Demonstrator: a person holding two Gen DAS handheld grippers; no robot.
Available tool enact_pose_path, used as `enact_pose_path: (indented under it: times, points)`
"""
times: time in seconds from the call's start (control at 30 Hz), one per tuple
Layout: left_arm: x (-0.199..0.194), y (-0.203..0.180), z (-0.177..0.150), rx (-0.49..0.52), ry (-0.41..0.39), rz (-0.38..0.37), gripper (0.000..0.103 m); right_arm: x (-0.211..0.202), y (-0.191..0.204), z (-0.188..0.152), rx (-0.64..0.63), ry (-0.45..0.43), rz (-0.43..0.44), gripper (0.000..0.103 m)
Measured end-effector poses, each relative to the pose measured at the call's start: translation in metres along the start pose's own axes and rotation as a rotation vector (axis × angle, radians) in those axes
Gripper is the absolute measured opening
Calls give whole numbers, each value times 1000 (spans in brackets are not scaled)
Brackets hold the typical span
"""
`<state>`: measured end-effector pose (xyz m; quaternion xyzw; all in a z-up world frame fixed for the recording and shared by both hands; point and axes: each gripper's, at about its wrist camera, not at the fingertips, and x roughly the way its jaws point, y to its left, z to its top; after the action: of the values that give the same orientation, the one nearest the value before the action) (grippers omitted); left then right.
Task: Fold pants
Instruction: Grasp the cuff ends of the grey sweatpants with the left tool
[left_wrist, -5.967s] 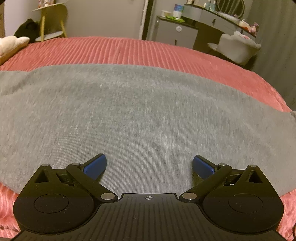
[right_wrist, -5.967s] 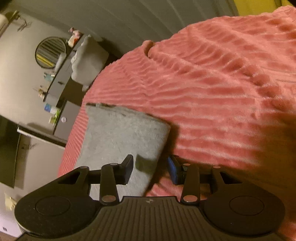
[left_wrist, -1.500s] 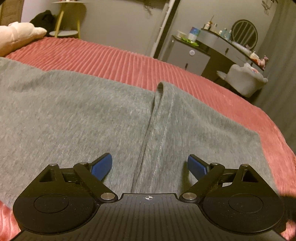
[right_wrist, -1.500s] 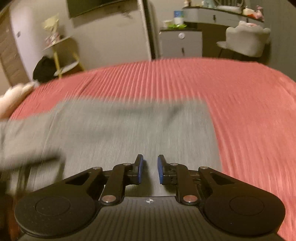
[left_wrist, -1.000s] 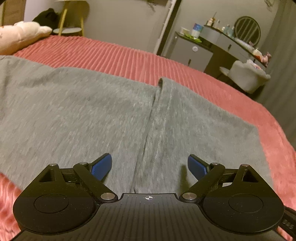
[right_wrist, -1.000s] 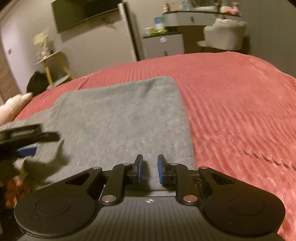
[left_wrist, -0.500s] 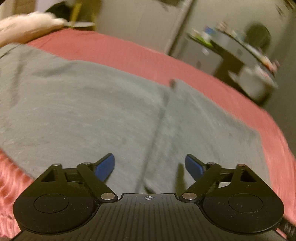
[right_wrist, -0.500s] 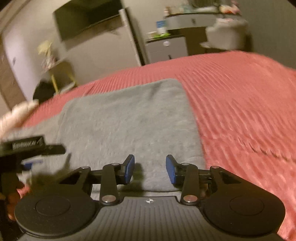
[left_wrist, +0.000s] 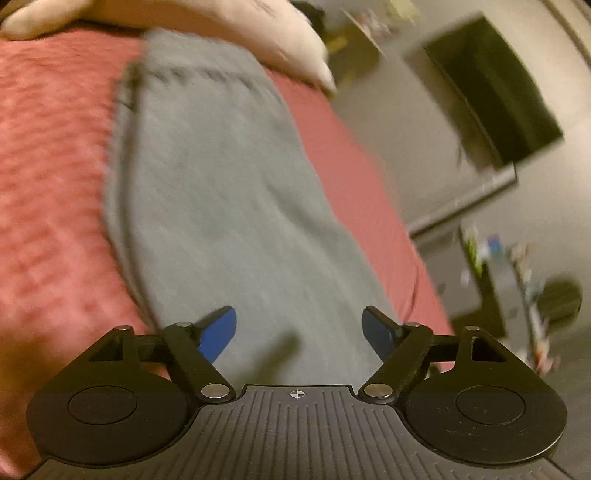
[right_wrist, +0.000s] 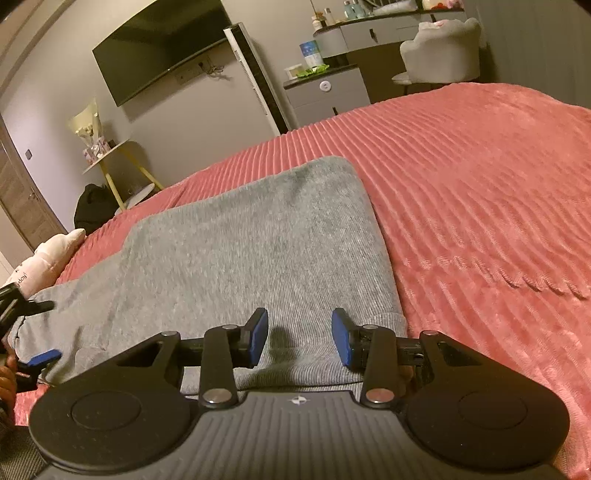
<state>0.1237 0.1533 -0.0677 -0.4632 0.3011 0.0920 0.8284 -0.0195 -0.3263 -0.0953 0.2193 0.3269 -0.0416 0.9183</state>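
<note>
The gray pants (right_wrist: 251, 251) lie flat on the red bed (right_wrist: 480, 192). The left claw (left_wrist: 299, 328) and the right claw (right_wrist: 299, 339) both hover over them, spread wide and holding nothing.

pants (right_wrist: 258, 251) flat on the bed (right_wrist: 480, 184) — pillow (right_wrist: 40, 266) off left, dresser (right_wrist: 328, 88) and chair (right_wrist: 439, 55) behind the bed

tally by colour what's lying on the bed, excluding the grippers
Grey: 1, the pants
Pink-white: 1, the plush pillow
Red: 1, the bedspread itself underneath
Total: 3
</note>
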Motion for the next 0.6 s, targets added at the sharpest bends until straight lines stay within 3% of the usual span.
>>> enact_pose_path:
  times: [0.13, 0.27, 0.33, 0.43, 0.6]
  points:
    - [-21, 41, 41, -60, -109, -12, 84, 0, -3, 0, 12, 1, 14, 41]
    - [-30, 76, 72, -112, -148, -16, 84, 1, -1, 1, 9, 1, 28, 50]
    - [-22, 93, 84, -137, -112, -42, 80, 2, 3, 0, -10, 2, 33, 56]
    - [-4, 115, 93, -210, -30, -147, 74, 4, 8, 0, -32, 2, 39, 65]
    - [20, 120, 107, -221, -1, -213, 69, 8, 14, -1, -46, -1, 35, 70]
